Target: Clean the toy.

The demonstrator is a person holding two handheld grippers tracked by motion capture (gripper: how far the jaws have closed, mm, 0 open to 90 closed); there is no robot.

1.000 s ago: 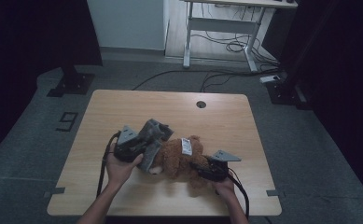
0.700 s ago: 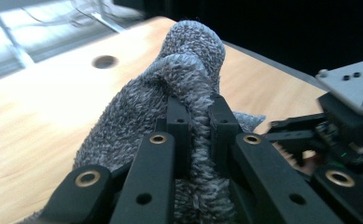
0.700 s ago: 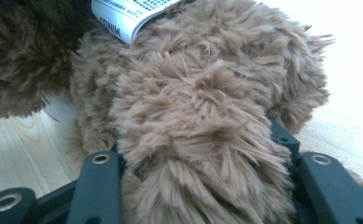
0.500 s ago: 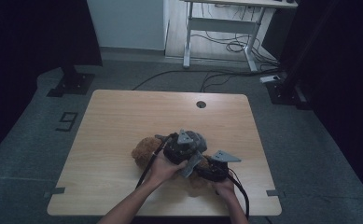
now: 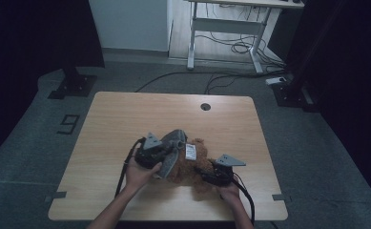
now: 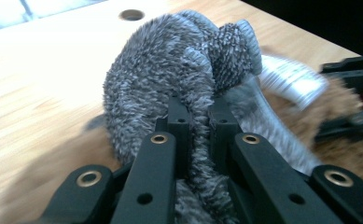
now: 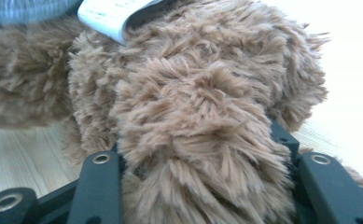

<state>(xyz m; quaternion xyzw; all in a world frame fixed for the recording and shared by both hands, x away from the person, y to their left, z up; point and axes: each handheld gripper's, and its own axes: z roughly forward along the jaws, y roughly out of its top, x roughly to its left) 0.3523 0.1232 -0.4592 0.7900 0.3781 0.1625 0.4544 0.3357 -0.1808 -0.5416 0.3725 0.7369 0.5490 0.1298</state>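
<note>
1. Pale wood forms the table (image 5: 126,119), which is set on a grey floor with a white desk frame (image 5: 231,28) seen behind it.
2. On the left gripper (image 6: 198,116), the jaws are drawn close together and a fold of the grey plush piece (image 6: 170,70) is pinched between them.
3. On the right gripper (image 7: 193,154), the jaws are set partly apart and a thick limb of the brown teddy bear (image 7: 193,93) is clamped between them.
4. In the high view, the left gripper (image 5: 166,155) is held over the bear's left side, and the grey plush piece (image 5: 173,143) is draped against the bear.
5. The brown teddy bear (image 5: 192,167) is laid on the near middle of the table, with the right gripper (image 5: 207,174) at its right side.
6. A white label (image 5: 190,151) is seen on the bear, just beside the grey plush.
7. A round hole (image 5: 205,106) is set in the far part of the tabletop, well apart from the toy.
</note>
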